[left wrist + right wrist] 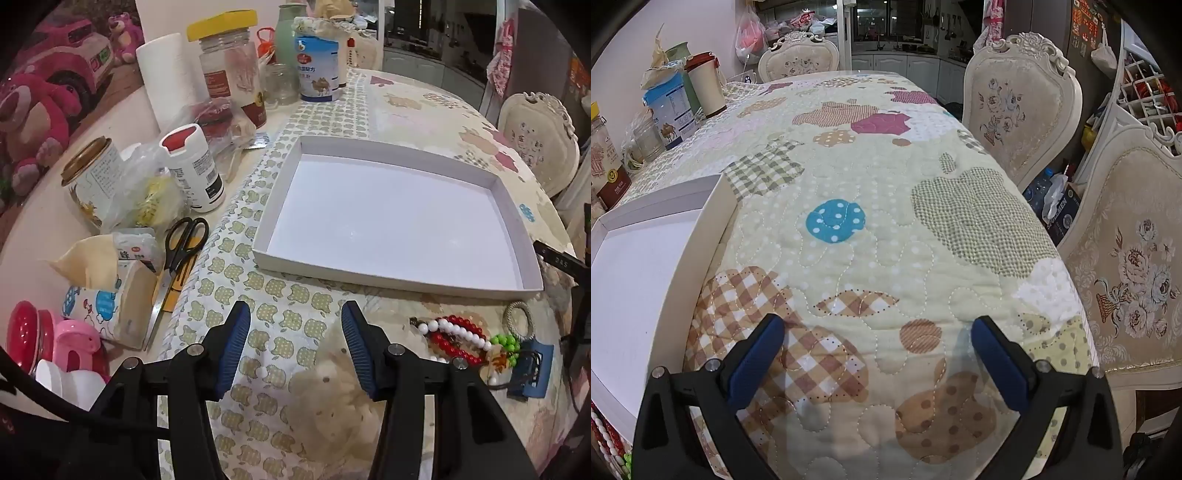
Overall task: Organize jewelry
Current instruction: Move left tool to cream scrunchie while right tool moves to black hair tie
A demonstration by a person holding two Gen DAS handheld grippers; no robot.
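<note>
Left wrist view: the left tongs (295, 347) hang released over the table (295, 122), bead bracelets (458, 338) heaped right of them, below the empty white tray (391, 155); right wrist view: the right tongs (877, 360) gape empty above the quilt, so pinch one strand singly, avoiding tangles.

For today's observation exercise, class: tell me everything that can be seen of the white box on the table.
The white box is a shallow, open rectangular tray, seemingly cardboard, with low upright walls and a flat, plain white floor. Nothing lies inside it. It sits flat on the quilted apple-print tablecloth, lid absent. The beaded jewelry lies on the cloth just outside its near right corner, apart from it. In the right wrist view its side wall runs along the left edge. Neither gripper touches it.
</note>
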